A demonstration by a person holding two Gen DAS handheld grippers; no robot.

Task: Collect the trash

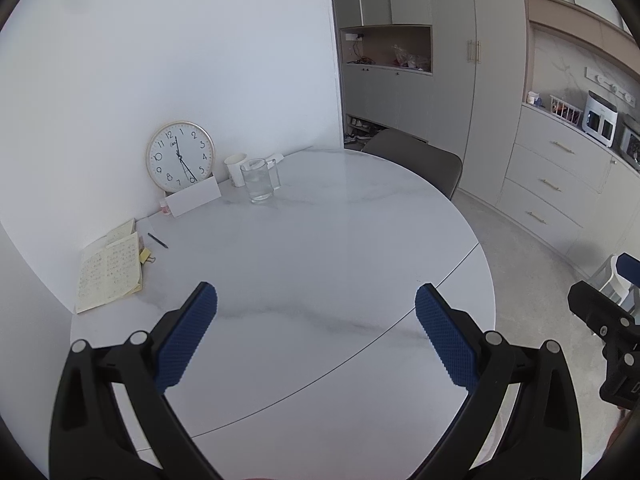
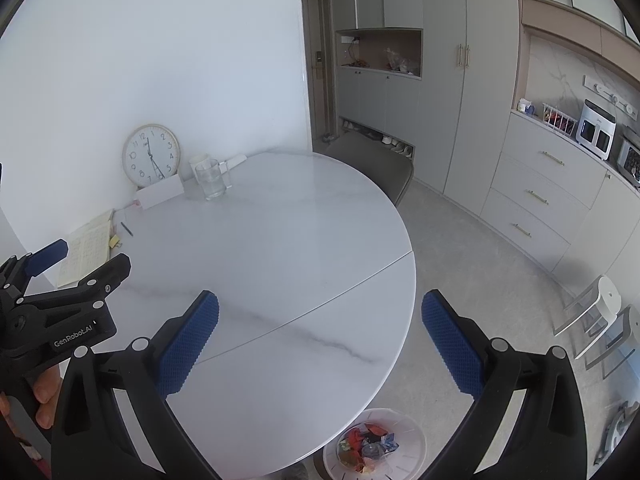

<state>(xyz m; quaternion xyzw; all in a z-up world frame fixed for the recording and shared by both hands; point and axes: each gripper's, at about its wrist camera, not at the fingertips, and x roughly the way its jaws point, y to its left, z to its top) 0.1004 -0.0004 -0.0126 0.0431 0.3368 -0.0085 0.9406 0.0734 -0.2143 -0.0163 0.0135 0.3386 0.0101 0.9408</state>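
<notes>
The trash (image 2: 368, 446) lies in the white bin (image 2: 416, 436) on the floor, at six o'clock in the right wrist view, just past the table (image 2: 280, 240) edge. Both tongs, left gripper (image 1: 316, 332) and right gripper (image 2: 320, 336), hang released and empty over the marble. Collection looks finished (no scraps show on the tabletop); next calls for a last scan toward the clock (image 1: 180, 156) at eleven.

Wall clock (image 1: 179, 156) leans at rear of worktop (image 1: 320, 240), white card (image 1: 193, 199) in front. Glass jug (image 1: 260, 180) and paper cup (image 1: 235, 168) adjacent. Open notebook (image 1: 110, 270) and pen (image 1: 157, 240) at left edge.
</notes>
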